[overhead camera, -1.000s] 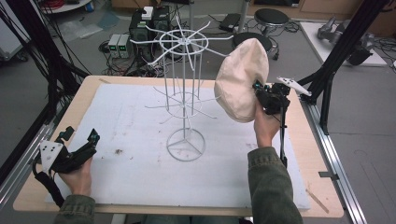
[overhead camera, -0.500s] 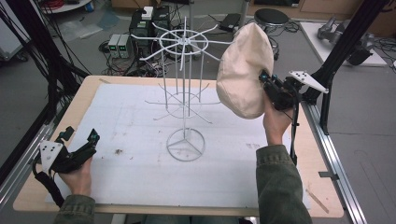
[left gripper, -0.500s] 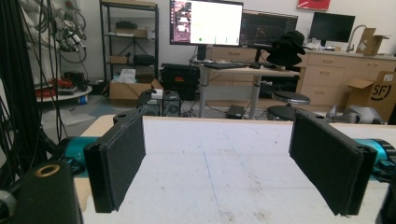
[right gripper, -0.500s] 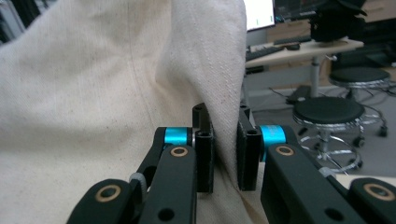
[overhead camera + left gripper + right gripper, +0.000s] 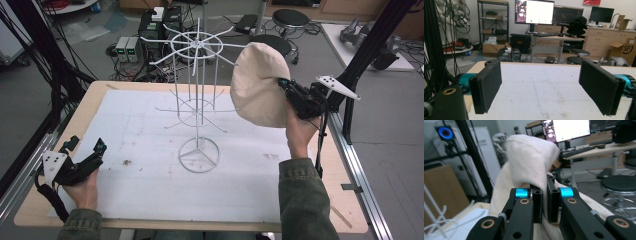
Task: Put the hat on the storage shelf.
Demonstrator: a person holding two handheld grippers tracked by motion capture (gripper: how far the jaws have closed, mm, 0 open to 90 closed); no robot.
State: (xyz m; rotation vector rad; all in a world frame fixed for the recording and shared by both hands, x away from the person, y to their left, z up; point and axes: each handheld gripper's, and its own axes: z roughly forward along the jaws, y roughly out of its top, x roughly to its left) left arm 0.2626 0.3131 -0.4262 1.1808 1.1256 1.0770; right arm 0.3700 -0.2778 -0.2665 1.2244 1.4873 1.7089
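Cream hat pinched by its edge in right gripper, jaws clamped tight on the fabric; hanging just right of wire rack, crown beside the top ring's spokes. Left gripper wide open, empty, resting on table, well away.

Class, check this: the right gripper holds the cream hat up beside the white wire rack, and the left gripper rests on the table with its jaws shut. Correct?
Not quite. The left gripper rests with its jaws wide open, nothing between them, as the left gripper view shows. The right gripper does hold the cream hat beside the white wire rack.
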